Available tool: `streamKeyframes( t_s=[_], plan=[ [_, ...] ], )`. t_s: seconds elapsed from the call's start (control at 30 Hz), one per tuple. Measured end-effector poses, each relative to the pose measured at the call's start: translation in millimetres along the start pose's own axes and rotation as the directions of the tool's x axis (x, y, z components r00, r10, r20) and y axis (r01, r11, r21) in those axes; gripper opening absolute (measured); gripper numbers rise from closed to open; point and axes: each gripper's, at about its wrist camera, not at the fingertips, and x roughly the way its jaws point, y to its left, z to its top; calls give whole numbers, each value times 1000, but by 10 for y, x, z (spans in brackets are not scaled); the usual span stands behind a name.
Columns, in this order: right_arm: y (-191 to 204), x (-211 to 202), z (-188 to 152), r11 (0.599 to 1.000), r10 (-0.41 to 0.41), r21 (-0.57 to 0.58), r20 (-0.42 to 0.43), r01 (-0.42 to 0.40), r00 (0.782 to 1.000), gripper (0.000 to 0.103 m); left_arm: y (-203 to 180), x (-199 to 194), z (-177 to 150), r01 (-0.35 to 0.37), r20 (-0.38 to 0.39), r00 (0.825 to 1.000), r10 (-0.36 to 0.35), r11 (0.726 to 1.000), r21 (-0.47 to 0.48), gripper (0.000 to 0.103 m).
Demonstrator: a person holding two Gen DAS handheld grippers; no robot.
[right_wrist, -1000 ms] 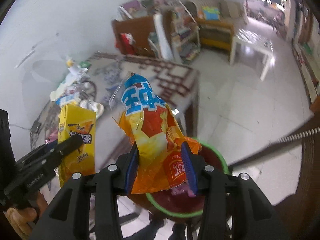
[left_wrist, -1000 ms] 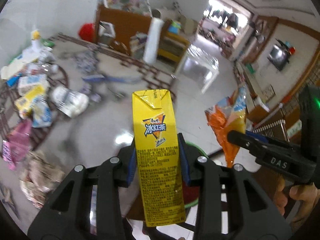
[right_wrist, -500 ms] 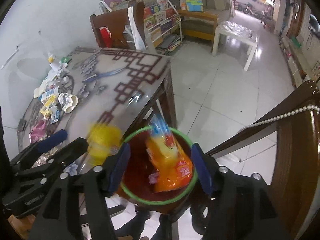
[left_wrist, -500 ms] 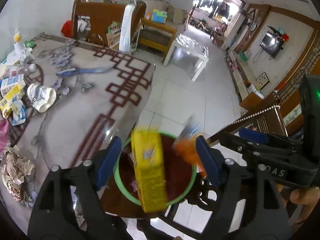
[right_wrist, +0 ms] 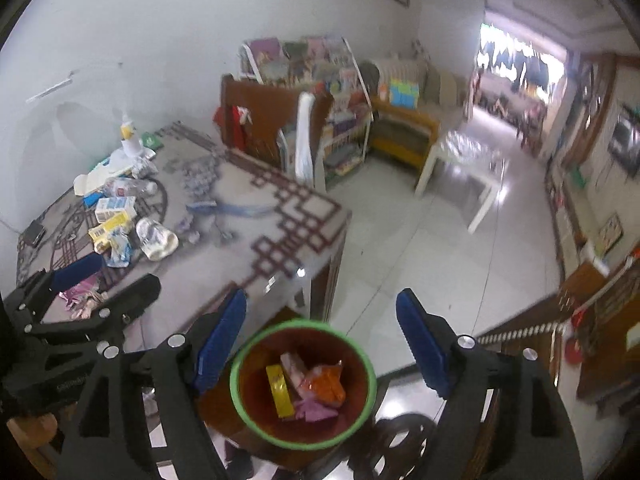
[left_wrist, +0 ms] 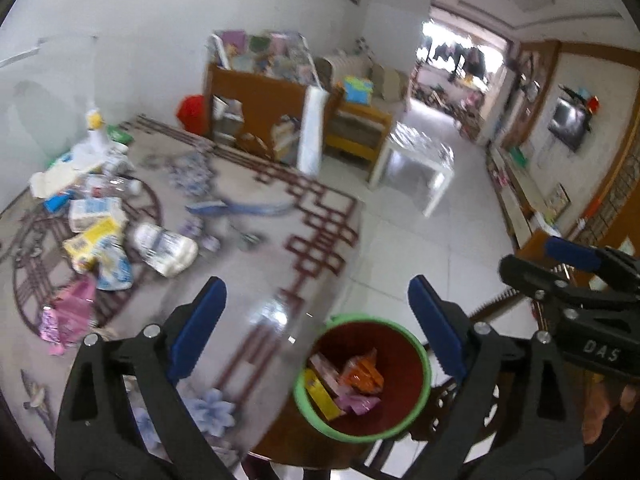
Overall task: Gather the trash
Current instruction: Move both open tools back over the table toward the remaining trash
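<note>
A green-rimmed red bin (left_wrist: 424,354) (right_wrist: 362,354) stands below the table's near corner. Inside lie the yellow drink carton (left_wrist: 320,394) (right_wrist: 280,396), the orange snack bag (left_wrist: 362,374) (right_wrist: 326,386) and pink wrappers. My left gripper (left_wrist: 316,300) is open and empty above the bin. My right gripper (right_wrist: 320,312) is open and empty above the bin too; it also shows at the right of the left wrist view (left_wrist: 568,264). A pile of trash (left_wrist: 96,232) (right_wrist: 120,216) lies on the far left of the table.
The patterned table (left_wrist: 248,264) (right_wrist: 256,216) has a crumpled white cup (left_wrist: 166,246) and a pink wrapper (left_wrist: 68,316). A wooden chair (right_wrist: 404,432) holds the bin. A bookshelf (right_wrist: 304,80) and a small white table (left_wrist: 416,160) stand beyond on the tiled floor.
Both grippers opened over the bin. The yellow carton and the orange bag dropped from them into the bin and now lie inside. Both views have tilted up toward the room.
</note>
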Motion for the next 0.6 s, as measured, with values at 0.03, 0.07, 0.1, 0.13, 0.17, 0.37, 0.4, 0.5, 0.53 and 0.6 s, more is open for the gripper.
streamKeyframes(
  t_s=[0.03,0.07,0.1,0.13,0.17,0.37,0.4,0.5,0.53,0.6],
  plan=[
    [52,-22,29,1000,-1,-11,10,1,1000,75,73,-45,22,-11,13,1000,11,1000,-11,90],
    [121,-50,61,1000,-2,-25,20,2,1000,75,136,-85,41,-20,23,1000,21,1000,-20,90],
    [197,-68,92,999,0,-38,29,1,1000,75,225,-128,59,-31,33,999,33,999,-32,90],
    [253,-79,118,999,2,-47,33,-1,999,75,301,-168,65,-41,41,998,43,998,-43,90],
    [308,-80,138,998,6,-55,37,-3,999,75,370,-197,73,-50,47,998,52,997,-53,90],
    [700,-60,247,995,9,-99,49,-4,999,76,822,-377,82,-107,70,991,114,990,-93,90],
    [768,-45,262,994,11,-105,47,-6,999,76,877,-396,79,-112,71,990,119,989,-96,90],
    [940,-20,295,993,13,-115,46,-8,999,76,1055,-458,65,-125,73,988,133,986,-107,90],
    [995,-14,304,993,15,-118,46,-9,999,76,1110,-481,66,-130,74,988,138,986,-108,90],
    [1113,23,327,992,20,-123,44,-14,999,76,1196,-520,78,-153,76,984,161,983,-99,90]
  ],
)
